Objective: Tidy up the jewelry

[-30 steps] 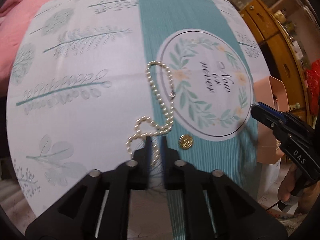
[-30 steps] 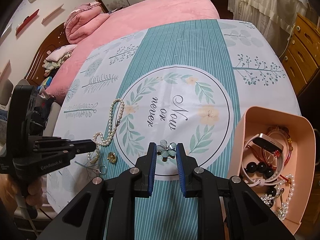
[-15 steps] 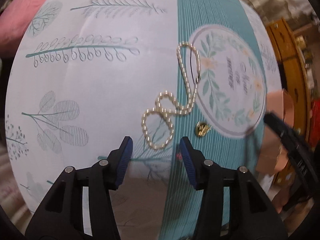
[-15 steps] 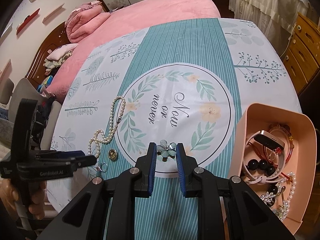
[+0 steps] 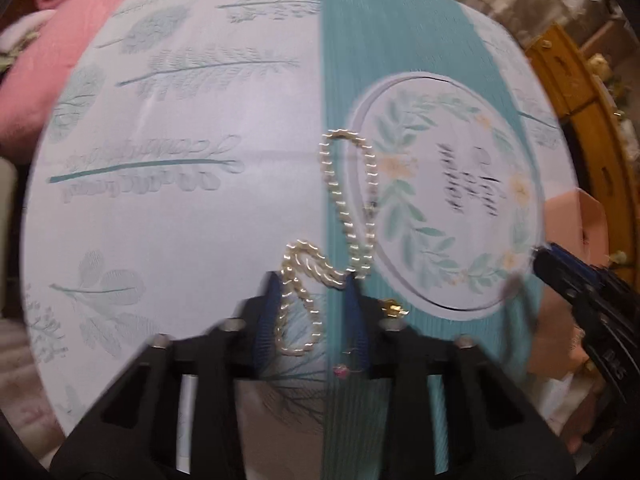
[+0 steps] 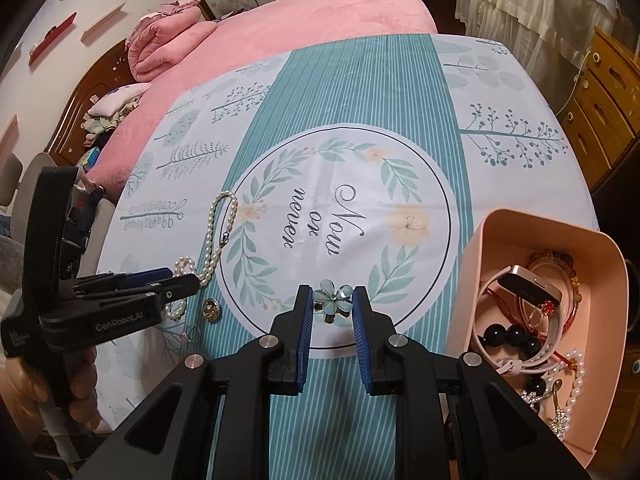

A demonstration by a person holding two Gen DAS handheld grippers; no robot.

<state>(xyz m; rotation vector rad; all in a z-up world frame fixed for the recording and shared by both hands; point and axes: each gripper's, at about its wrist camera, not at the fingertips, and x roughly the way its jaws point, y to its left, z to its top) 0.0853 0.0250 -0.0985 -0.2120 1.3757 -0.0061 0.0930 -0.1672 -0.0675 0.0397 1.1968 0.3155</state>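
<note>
A pearl necklace [image 5: 348,216] lies in loops on the printed tablecloth; it also shows in the right wrist view [image 6: 216,232]. My left gripper [image 5: 312,292] is open, its fingers straddling the necklace's near loop. My right gripper [image 6: 331,300] is shut on a pale blue flower brooch [image 6: 332,300] and holds it just above the cloth. A gold ring [image 6: 211,309] and a thin ring with a pink stone [image 6: 192,333] lie by the left gripper [image 6: 188,280]. The pink tray [image 6: 496,240] at right holds a watch, black beads and other jewelry.
The tablecloth [image 6: 360,120] covers a table in front of a pink bed [image 6: 300,28]. Wooden drawers [image 6: 608,100] stand at the right. The tray's corner [image 5: 584,220] shows in the left wrist view beside the right gripper [image 5: 560,272].
My left gripper opened, then moved forward so its fingers now straddle the necklace's near loop. My right gripper stayed put, holding the flower brooch.
</note>
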